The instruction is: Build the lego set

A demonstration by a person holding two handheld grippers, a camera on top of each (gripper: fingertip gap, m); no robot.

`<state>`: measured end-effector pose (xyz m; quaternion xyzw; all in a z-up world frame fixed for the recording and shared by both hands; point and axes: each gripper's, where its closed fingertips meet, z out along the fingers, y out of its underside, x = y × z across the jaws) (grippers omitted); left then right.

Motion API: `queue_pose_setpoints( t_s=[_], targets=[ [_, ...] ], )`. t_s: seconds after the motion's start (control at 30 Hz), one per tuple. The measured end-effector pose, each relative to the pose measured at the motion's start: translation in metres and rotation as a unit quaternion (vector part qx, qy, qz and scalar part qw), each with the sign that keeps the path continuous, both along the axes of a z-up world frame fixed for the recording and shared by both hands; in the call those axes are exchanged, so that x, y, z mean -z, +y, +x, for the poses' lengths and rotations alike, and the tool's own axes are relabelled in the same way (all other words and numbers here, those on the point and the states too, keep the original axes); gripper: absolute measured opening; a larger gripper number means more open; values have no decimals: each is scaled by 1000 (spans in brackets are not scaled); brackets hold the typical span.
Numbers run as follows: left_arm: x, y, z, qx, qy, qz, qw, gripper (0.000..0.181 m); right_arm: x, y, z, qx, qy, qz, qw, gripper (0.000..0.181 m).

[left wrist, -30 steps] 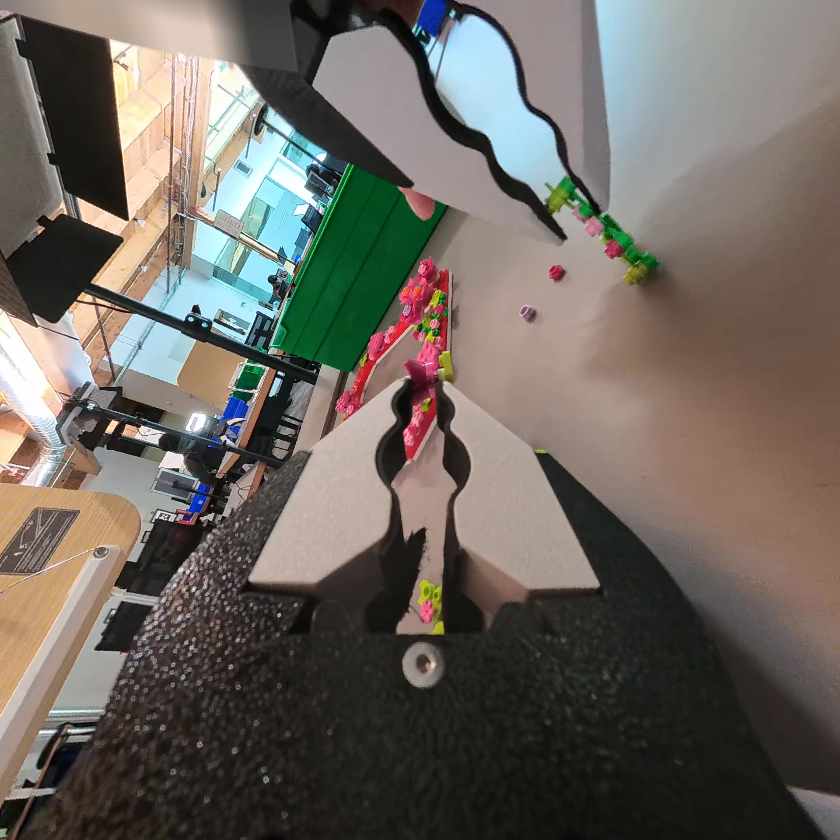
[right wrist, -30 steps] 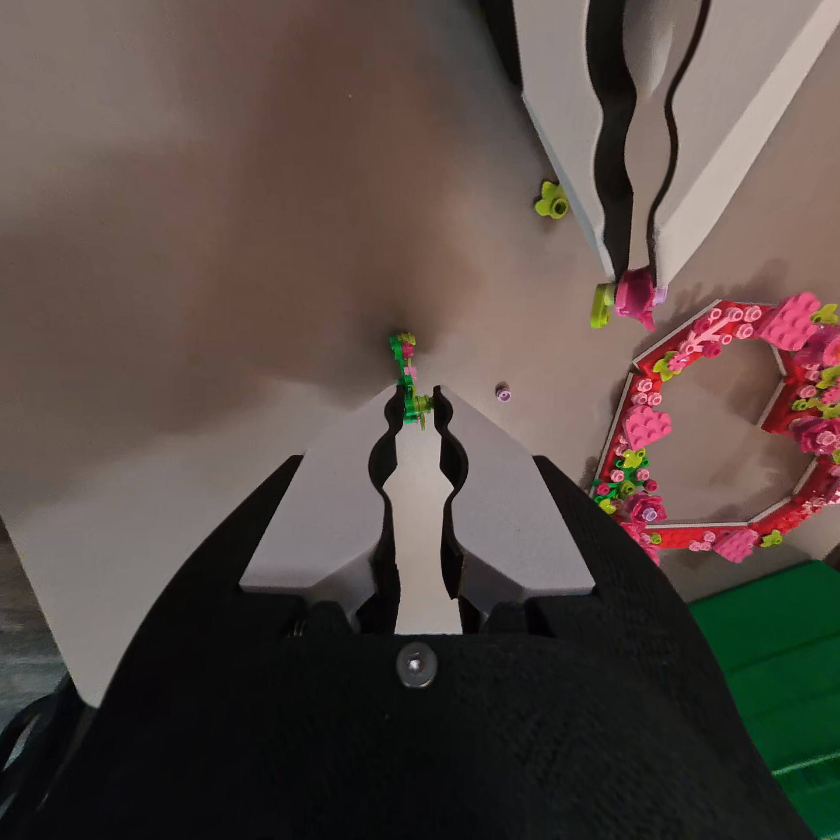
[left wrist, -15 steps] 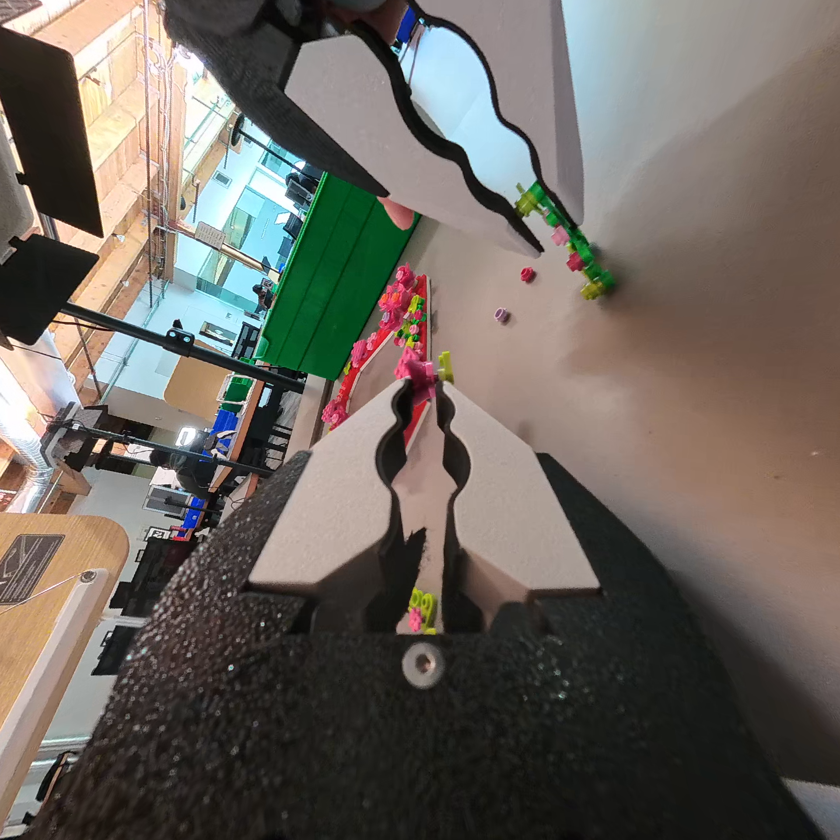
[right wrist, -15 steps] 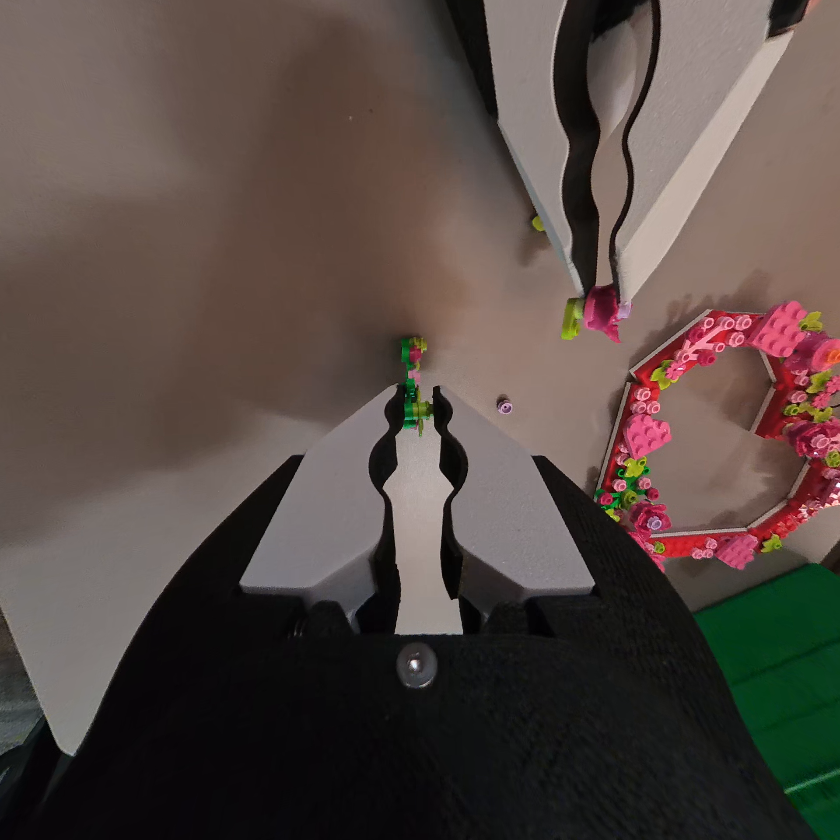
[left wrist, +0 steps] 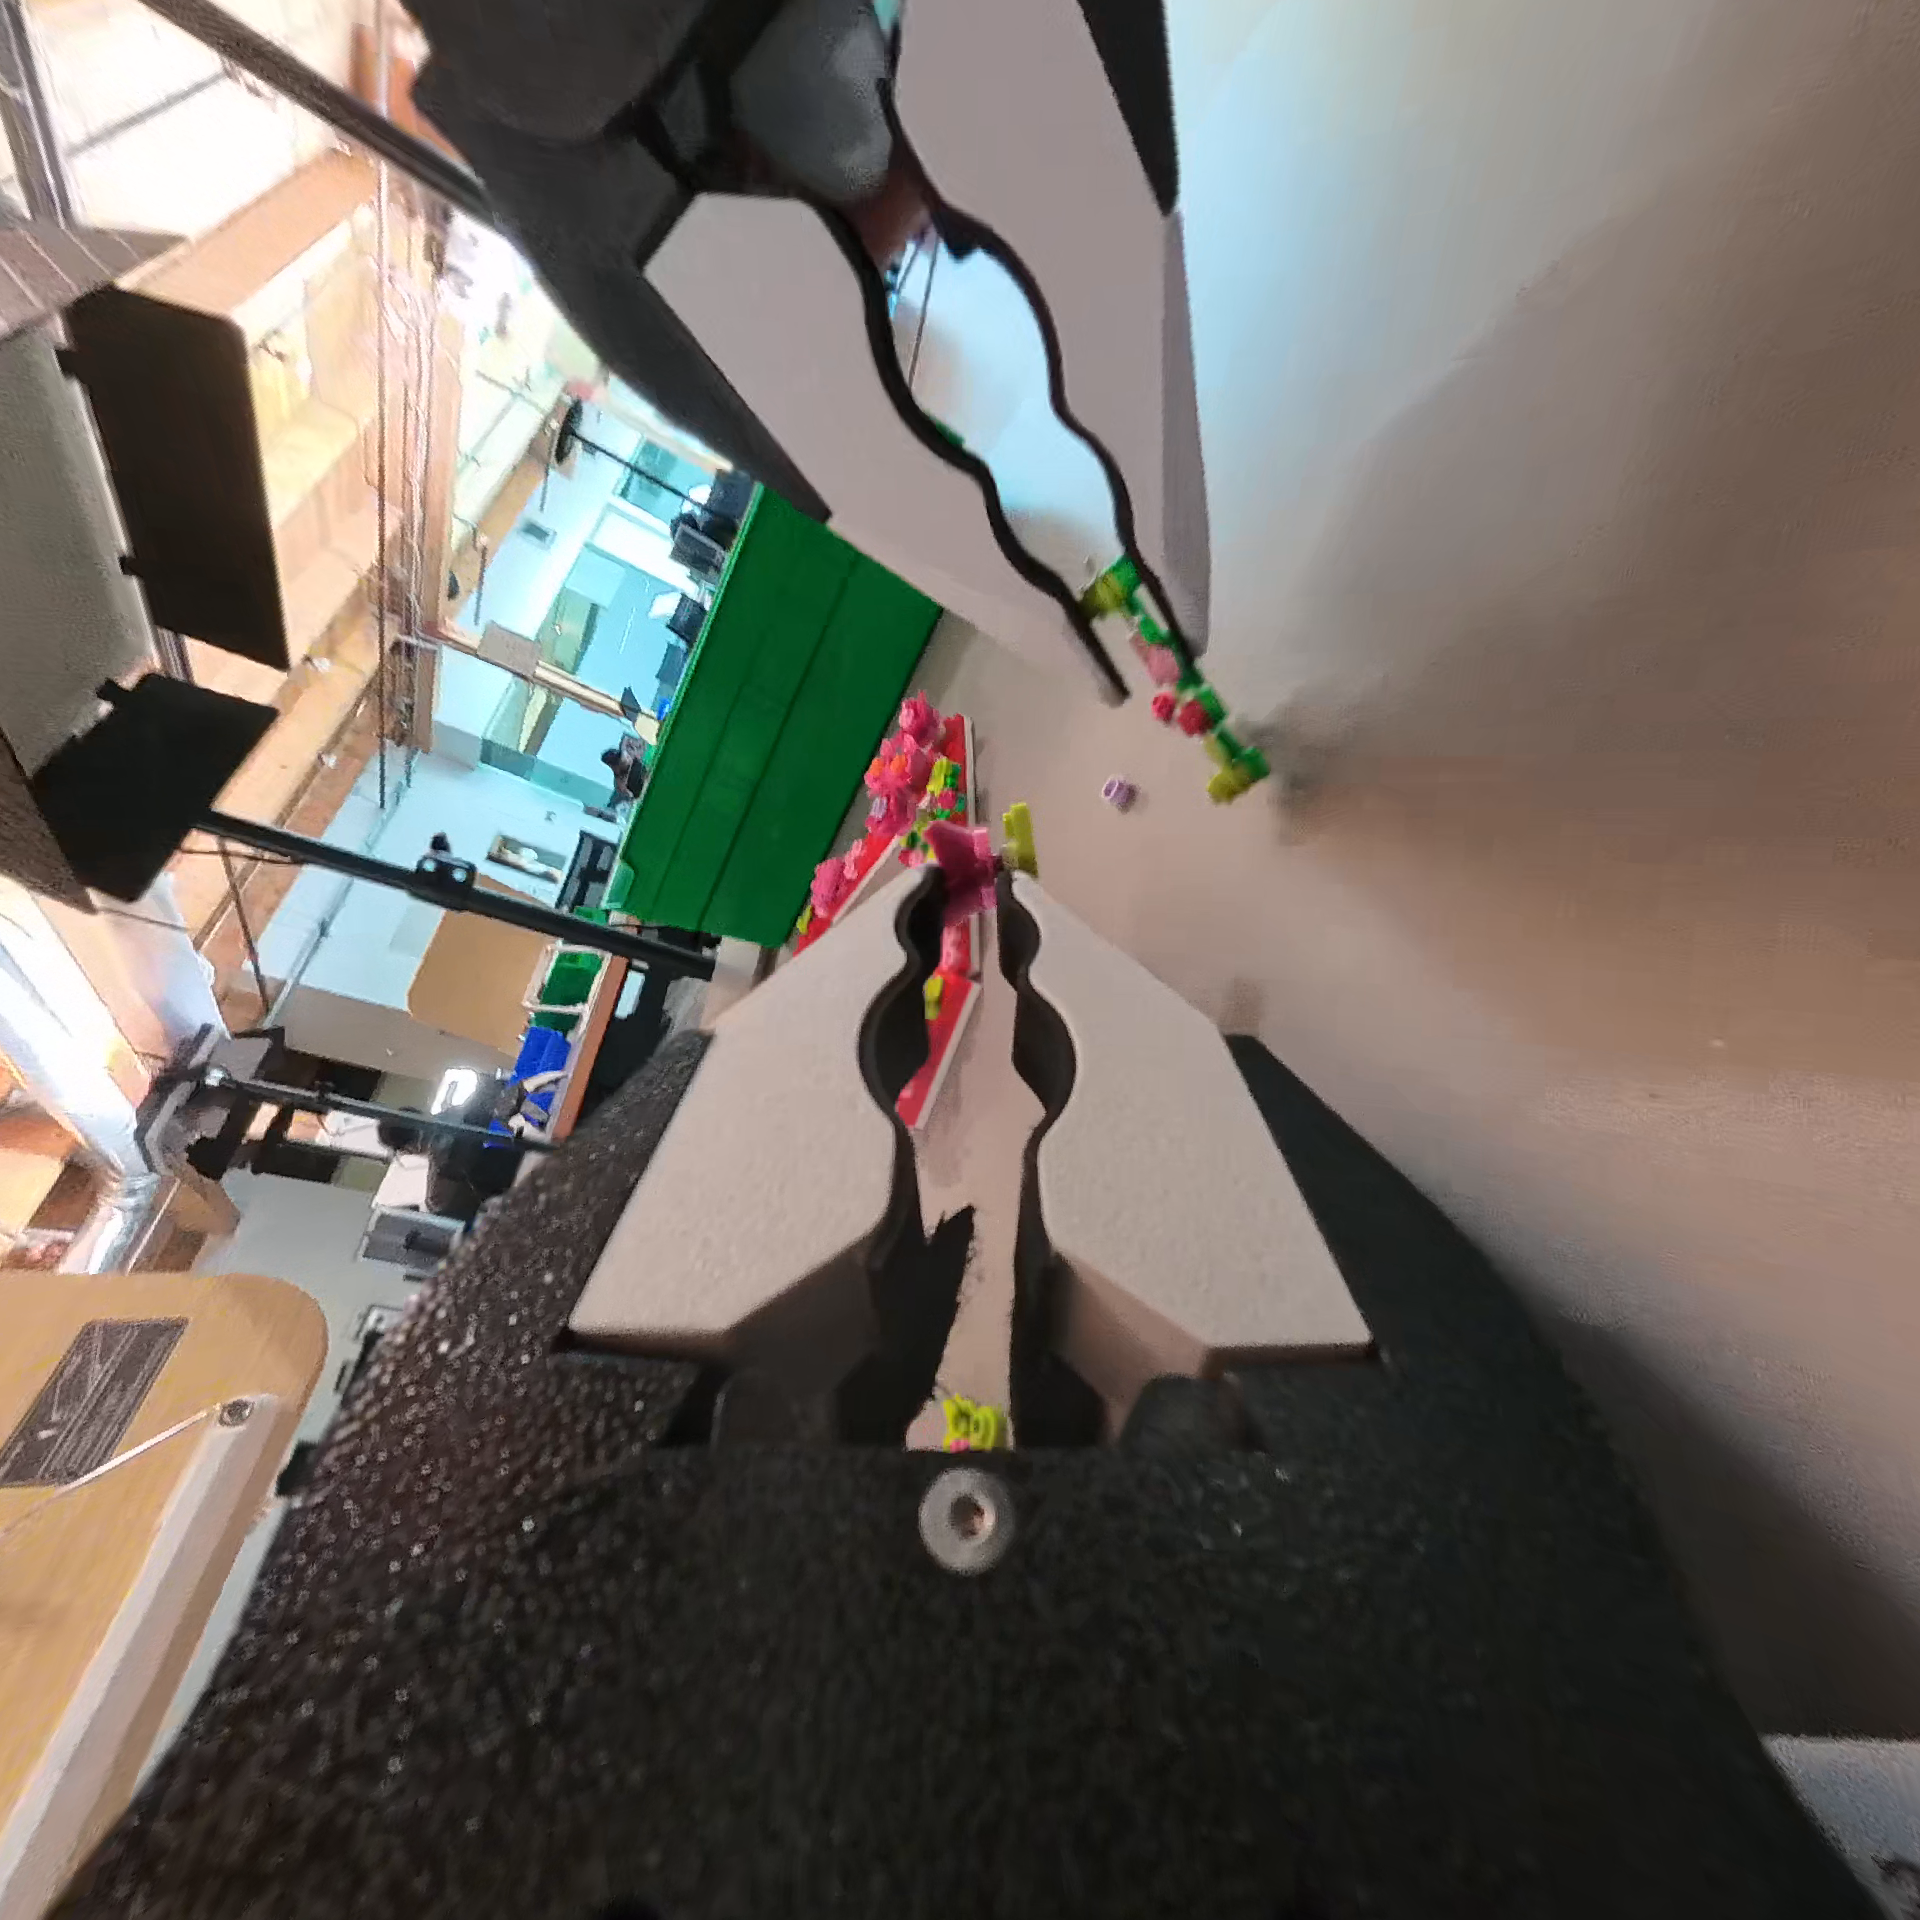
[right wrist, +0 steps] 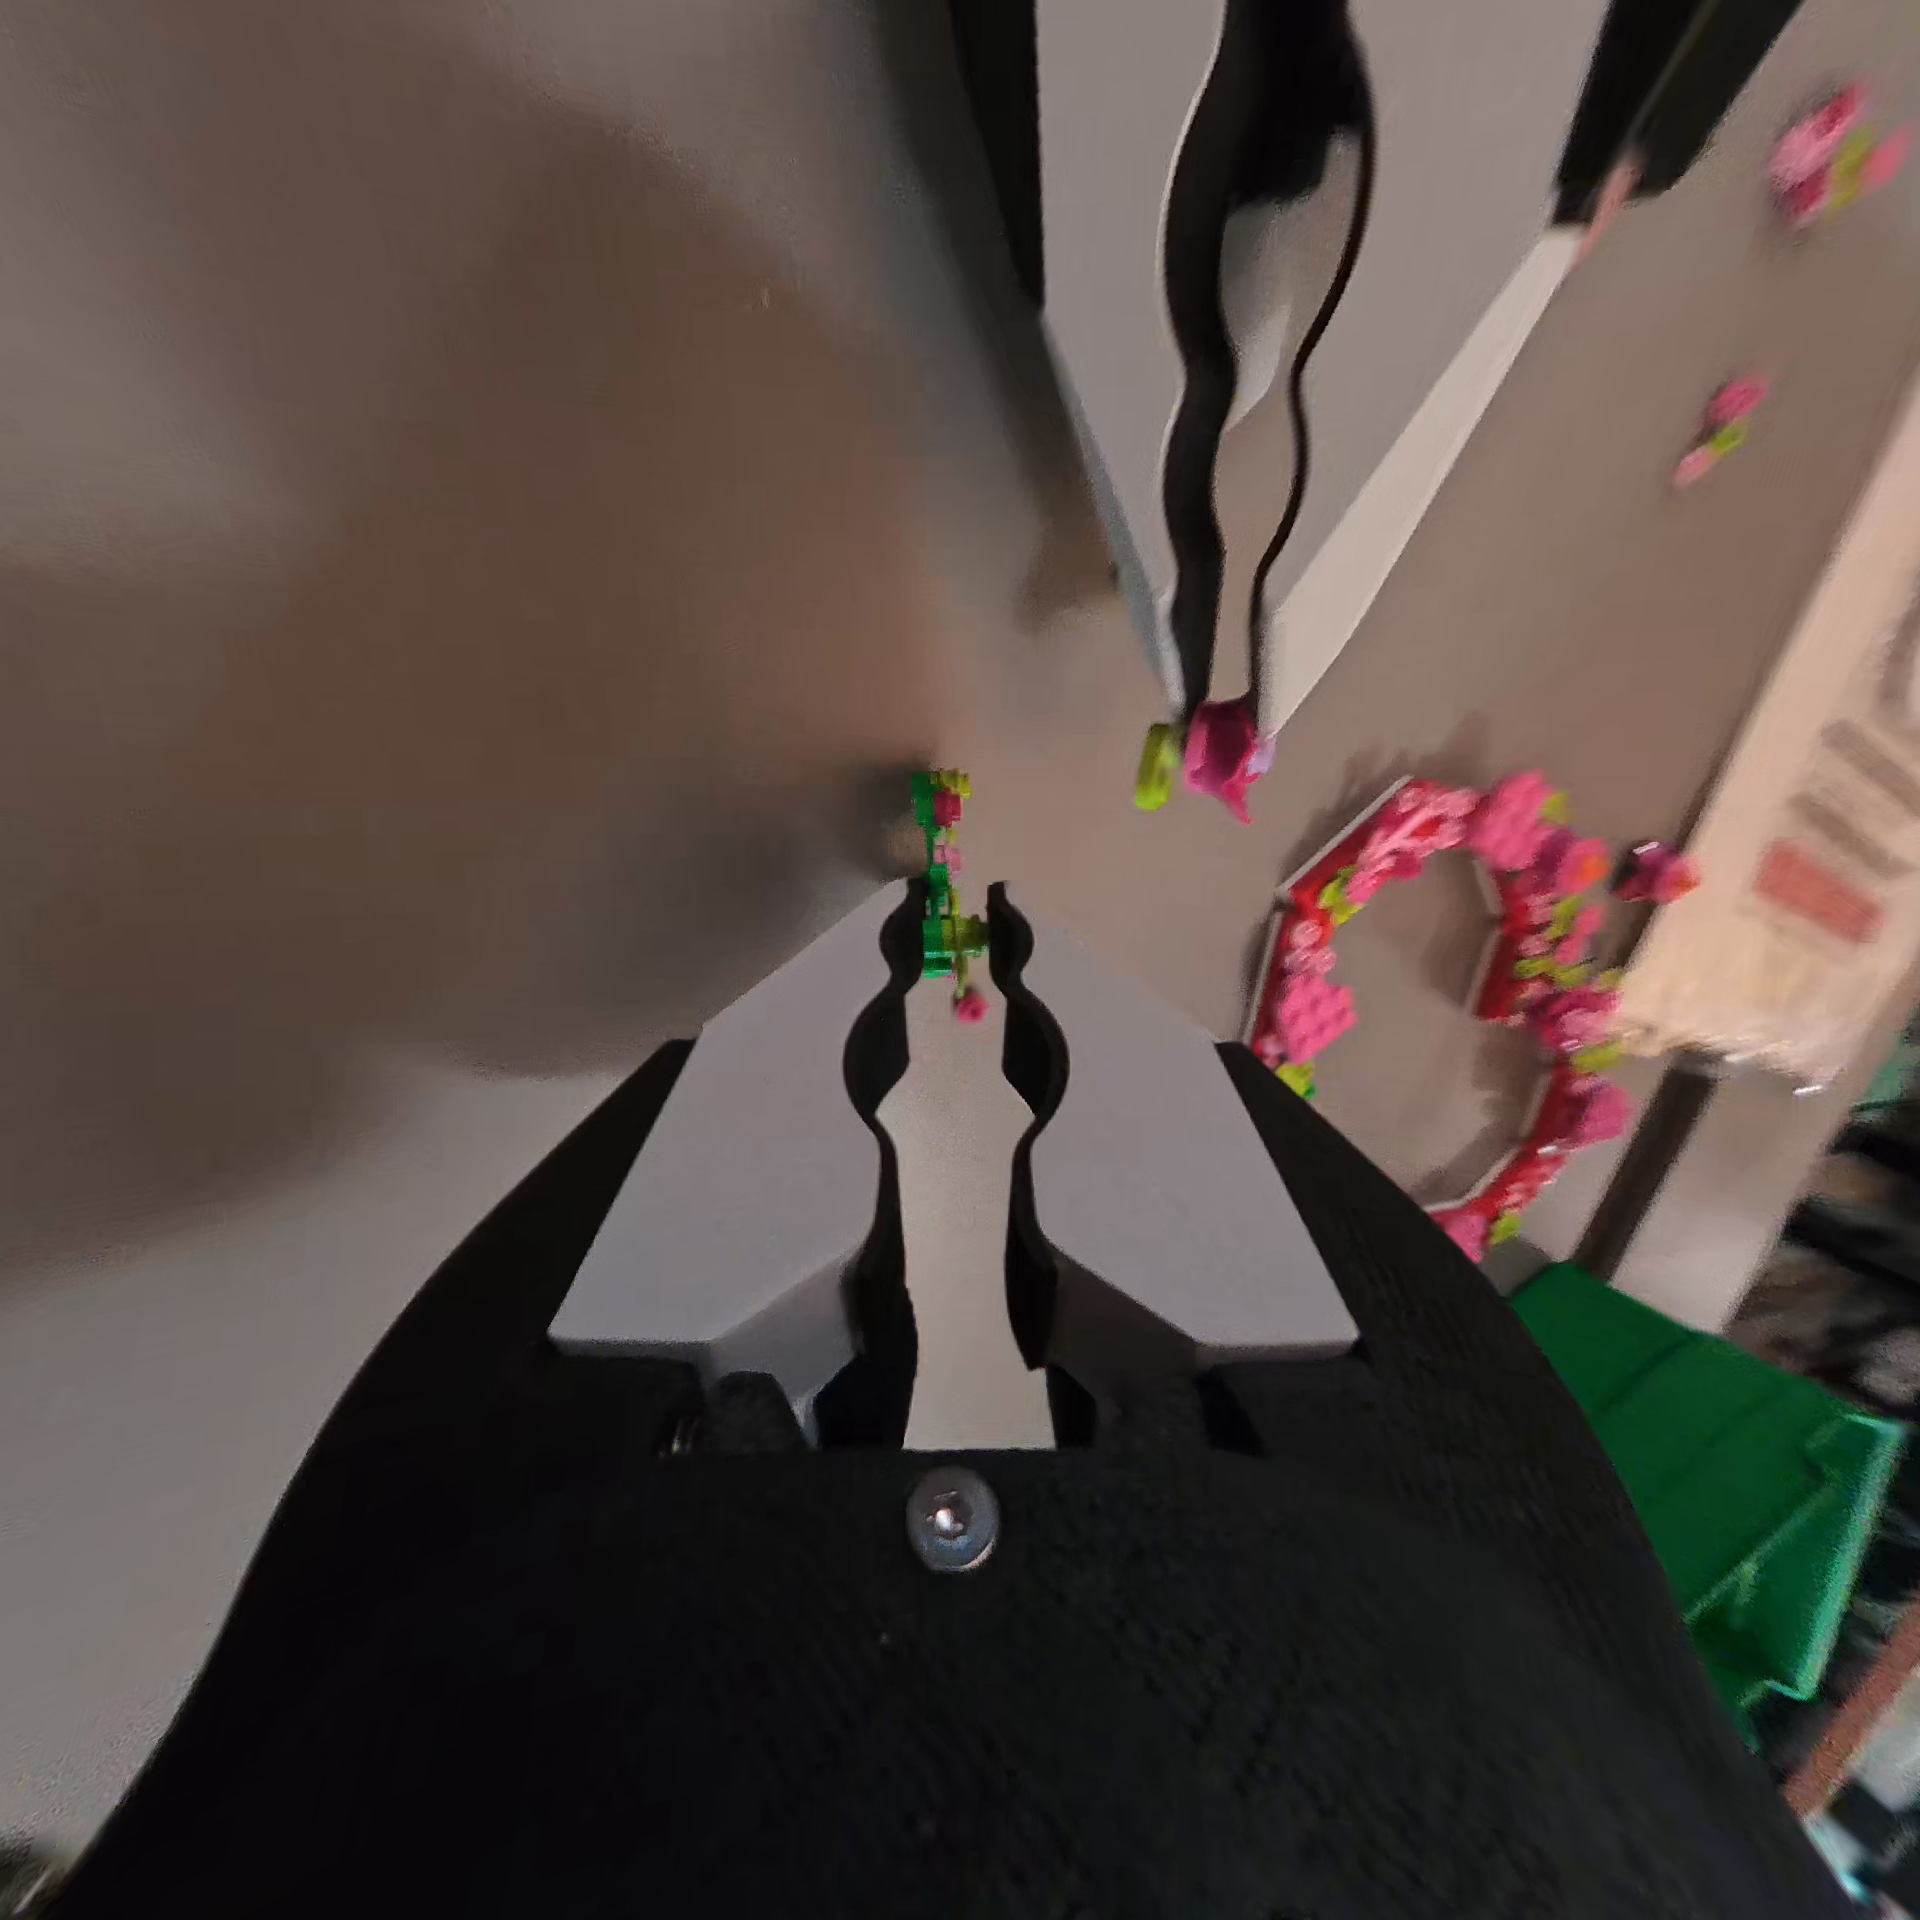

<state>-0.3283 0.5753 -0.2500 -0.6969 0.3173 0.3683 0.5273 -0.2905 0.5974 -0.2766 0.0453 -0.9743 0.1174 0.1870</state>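
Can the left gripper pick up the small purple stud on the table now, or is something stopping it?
Probably not yet. The left gripper is already shut on a pink flower piece, so it has no free grip. The purple stud itself lies alone on the bare table, with nothing covering it.

Both the left gripper (left wrist: 971, 883) and the right gripper (right wrist: 961, 914) have a rough, speckled black body with a single silver screw at its centre, carrying two pale grey wedge-shaped fingers (left wrist: 790, 1122) whose facing edges are wavy and lined in black
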Motion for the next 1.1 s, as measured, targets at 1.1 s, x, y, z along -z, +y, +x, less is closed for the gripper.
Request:
queue_pose_setpoints(
  t_s=[1.1],
  targets=[
    [30, 2, 46, 117, -43, -83, 989, 8, 10, -23, 17, -96, 198, -276, 936, 11]
  ],
)
